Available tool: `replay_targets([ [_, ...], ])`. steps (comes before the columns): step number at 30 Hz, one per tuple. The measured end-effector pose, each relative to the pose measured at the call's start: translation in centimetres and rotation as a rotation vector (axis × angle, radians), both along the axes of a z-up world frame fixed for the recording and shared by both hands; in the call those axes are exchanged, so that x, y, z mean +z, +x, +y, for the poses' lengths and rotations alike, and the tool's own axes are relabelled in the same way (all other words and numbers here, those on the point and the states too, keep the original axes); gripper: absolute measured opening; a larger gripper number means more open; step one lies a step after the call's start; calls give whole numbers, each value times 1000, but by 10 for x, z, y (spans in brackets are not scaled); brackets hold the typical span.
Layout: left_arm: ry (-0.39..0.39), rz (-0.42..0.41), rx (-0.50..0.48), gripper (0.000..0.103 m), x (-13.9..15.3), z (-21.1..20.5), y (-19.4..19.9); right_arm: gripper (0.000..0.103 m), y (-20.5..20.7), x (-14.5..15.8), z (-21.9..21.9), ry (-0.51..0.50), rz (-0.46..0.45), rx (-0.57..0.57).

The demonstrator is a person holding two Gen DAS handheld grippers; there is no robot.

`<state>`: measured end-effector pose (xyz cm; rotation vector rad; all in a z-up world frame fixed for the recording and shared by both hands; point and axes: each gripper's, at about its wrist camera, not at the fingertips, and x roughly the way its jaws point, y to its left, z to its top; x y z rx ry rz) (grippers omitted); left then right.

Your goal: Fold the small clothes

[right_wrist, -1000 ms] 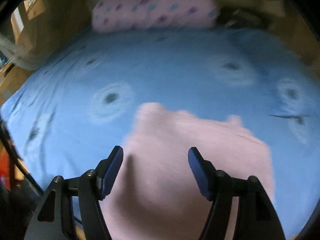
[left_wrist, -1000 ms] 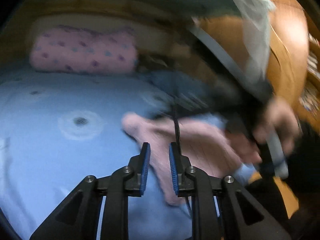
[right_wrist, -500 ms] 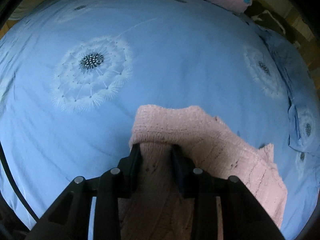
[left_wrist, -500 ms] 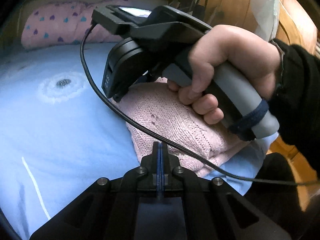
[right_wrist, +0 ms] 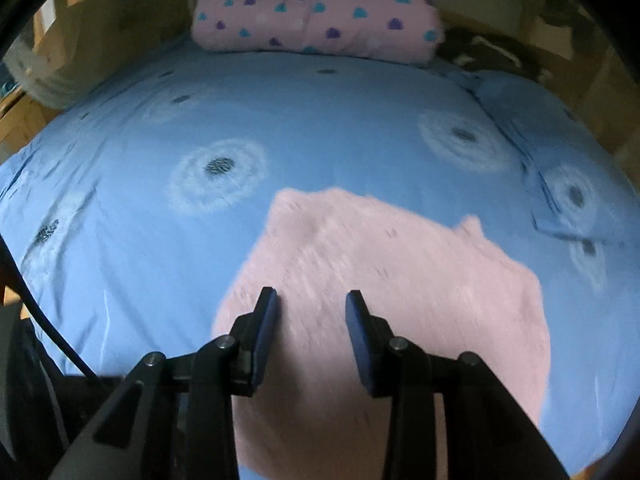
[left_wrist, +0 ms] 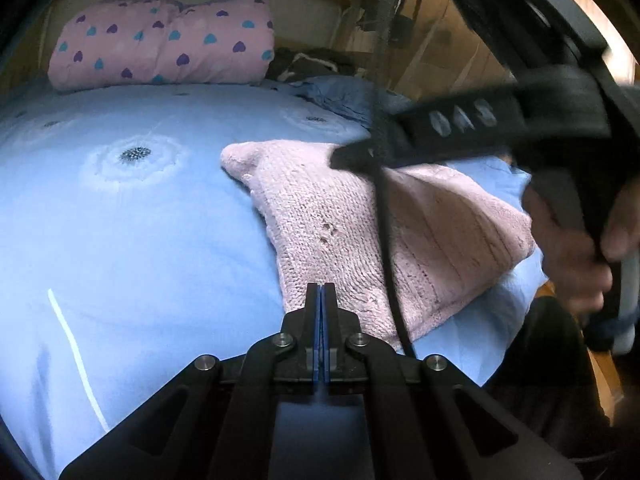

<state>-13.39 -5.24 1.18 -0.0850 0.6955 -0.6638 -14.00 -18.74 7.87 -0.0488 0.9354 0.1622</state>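
Note:
A folded pink knit garment (left_wrist: 340, 220) lies on the blue dandelion-print bedsheet (left_wrist: 140, 220). My left gripper (left_wrist: 321, 292) is shut with nothing between its pads, and its tips sit over the garment's near edge. In the right wrist view the pink knit garment (right_wrist: 400, 300) lies blurred under my right gripper (right_wrist: 312, 300). Its jaws stand apart above the knit and no cloth is pinched between them. At the right of the left wrist view a person's hand (left_wrist: 568, 248) holds the right tool's handle, blurred.
A pink pillow with hearts (left_wrist: 160, 44) lies at the head of the bed. Rumpled blue bedding (left_wrist: 344, 96) and dark clothes sit at the back right. A black cable (left_wrist: 384, 240) hangs across the garment. The bed's edge is close on the right, with wooden furniture beyond.
Half a second ago my right gripper pinched a fold of the garment; it has let go and drawn back off it. My left gripper closed a second ago and has sunk slightly.

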Motion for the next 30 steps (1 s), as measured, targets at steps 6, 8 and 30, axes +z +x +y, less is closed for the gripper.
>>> replay_targets([
  [6,-13,-26,31,0,-2,4,-3,35,19,-35,-13,20,9,3],
  [8,-67,-50,67,1,-10,16,-3,35,20,-34,-8,5,3,2],
  [30,-458,503,-1,60,-2,42,82,103,-30,-80,-221,546,48,-280],
])
